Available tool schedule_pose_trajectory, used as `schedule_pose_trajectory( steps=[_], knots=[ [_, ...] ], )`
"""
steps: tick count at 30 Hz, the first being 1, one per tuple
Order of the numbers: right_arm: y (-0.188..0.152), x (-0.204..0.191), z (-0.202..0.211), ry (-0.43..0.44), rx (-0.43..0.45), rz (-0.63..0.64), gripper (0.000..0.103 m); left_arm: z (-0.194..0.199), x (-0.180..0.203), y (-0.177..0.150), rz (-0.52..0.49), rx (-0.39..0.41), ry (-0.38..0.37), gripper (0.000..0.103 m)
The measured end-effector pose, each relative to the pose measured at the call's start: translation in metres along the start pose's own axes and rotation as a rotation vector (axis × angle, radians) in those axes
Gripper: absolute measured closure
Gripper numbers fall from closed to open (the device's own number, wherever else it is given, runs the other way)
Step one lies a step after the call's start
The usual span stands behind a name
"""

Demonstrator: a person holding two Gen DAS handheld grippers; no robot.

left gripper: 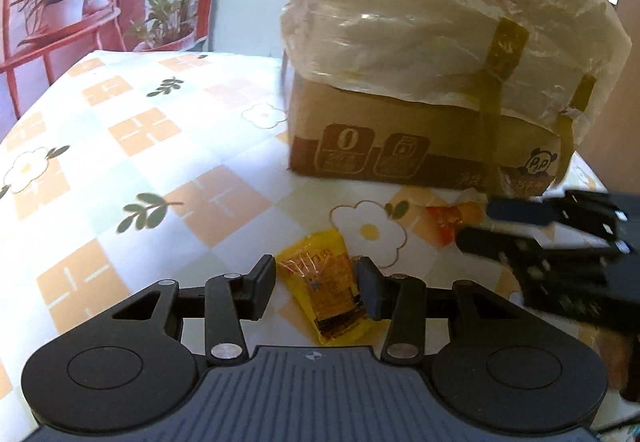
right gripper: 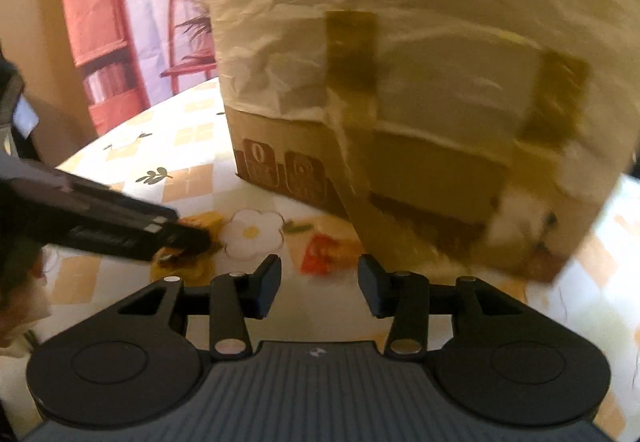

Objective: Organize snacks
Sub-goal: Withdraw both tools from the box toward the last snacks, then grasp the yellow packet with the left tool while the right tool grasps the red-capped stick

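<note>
While the left tool hangs low over the worktop, its two black fingers stand apart on either side of a yellow snack packet. The packet lies flat on the checked, flower-printed cloth. The right-hand pad looks to be at or just over the packet's edge, while the left-hand pad stands clear of it, so nothing is clamped.

Further right on the cloth, beyond a printed white flower, an orange-red snack packet lies close in front of a cardboard box. The box stands on the worktop with a pale plastic bag draped over its upper part and held by strips of brownish tape.

At the right edge of that view the right tool reaches in, blurred, with its fingertips beside the orange-red packet.

From the right wrist camera, the right tool has its fingers apart with no object pressed between them; the orange-red packet lies on the cloth ahead of the gap, near the box's lower corner. To the left in this view the left tool points down at the yellow packet.
</note>
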State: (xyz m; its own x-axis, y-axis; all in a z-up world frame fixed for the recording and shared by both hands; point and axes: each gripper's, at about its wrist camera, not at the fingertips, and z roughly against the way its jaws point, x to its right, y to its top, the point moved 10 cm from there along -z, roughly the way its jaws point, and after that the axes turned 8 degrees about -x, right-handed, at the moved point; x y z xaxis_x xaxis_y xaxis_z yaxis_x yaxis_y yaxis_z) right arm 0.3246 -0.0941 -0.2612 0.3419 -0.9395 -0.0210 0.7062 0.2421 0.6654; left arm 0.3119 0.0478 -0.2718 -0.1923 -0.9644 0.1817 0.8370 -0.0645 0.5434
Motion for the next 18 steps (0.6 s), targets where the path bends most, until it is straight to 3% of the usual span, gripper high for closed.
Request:
schedule_pose_trajectory(
  steps=[9,18],
  knots=[
    [0.012,0.018,-0.030,-0.033,-0.077,0.065,0.057,-0.003,0.005,-0.004,0.014,0.008,-0.009,0.060],
    [-0.014,0.022,-0.016,-0.004,-0.132,-0.027,0.059,-0.004,0.014,-0.007,0.001,0.016,-0.030,0.062]
  ],
)
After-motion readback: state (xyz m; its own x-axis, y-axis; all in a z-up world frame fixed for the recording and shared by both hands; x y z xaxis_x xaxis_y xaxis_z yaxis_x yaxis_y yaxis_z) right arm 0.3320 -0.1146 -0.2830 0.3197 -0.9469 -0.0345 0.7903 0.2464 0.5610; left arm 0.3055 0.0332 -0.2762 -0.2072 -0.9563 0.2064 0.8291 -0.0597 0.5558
